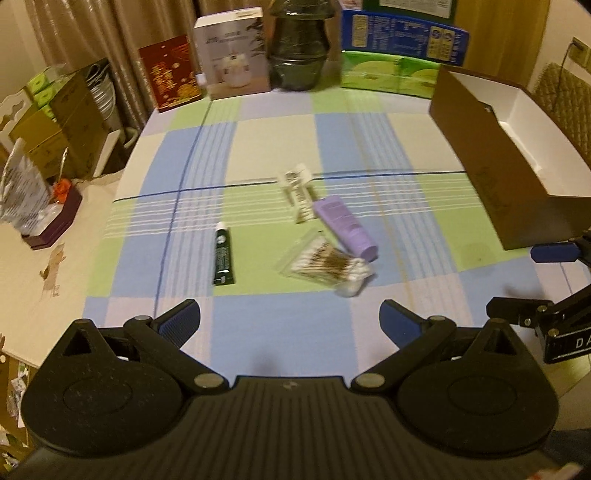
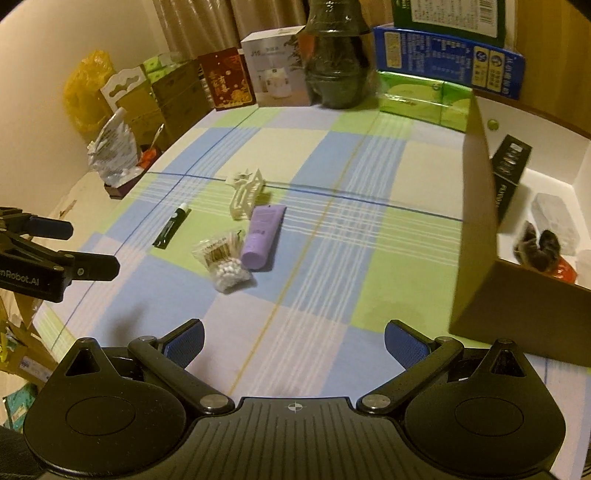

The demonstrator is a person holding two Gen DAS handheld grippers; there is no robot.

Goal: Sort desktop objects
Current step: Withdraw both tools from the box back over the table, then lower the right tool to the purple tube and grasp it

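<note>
On the checked tablecloth lie a purple tube [image 1: 347, 226] [image 2: 263, 236], a clear bag of cotton swabs [image 1: 328, 266] [image 2: 223, 258], a dark green tube [image 1: 222, 256] [image 2: 171, 227] and a white plastic clip [image 1: 298, 192] [image 2: 245, 195]. My left gripper [image 1: 290, 325] is open and empty, hovering short of them. My right gripper [image 2: 293, 345] is open and empty, nearer the brown box [image 1: 502, 173] [image 2: 476, 236]. Inside the box lie a black carton [image 2: 508, 173], a dark furry item [image 2: 537, 245] and a pale block [image 2: 556, 221].
Along the table's back stand a red box [image 1: 171, 77], a white carton [image 1: 234, 55], a dark jar [image 1: 299, 48], green tissue packs [image 1: 388, 74] and a blue box [image 1: 404, 35]. Clutter and cardboard boxes [image 1: 55, 122] sit off the left edge.
</note>
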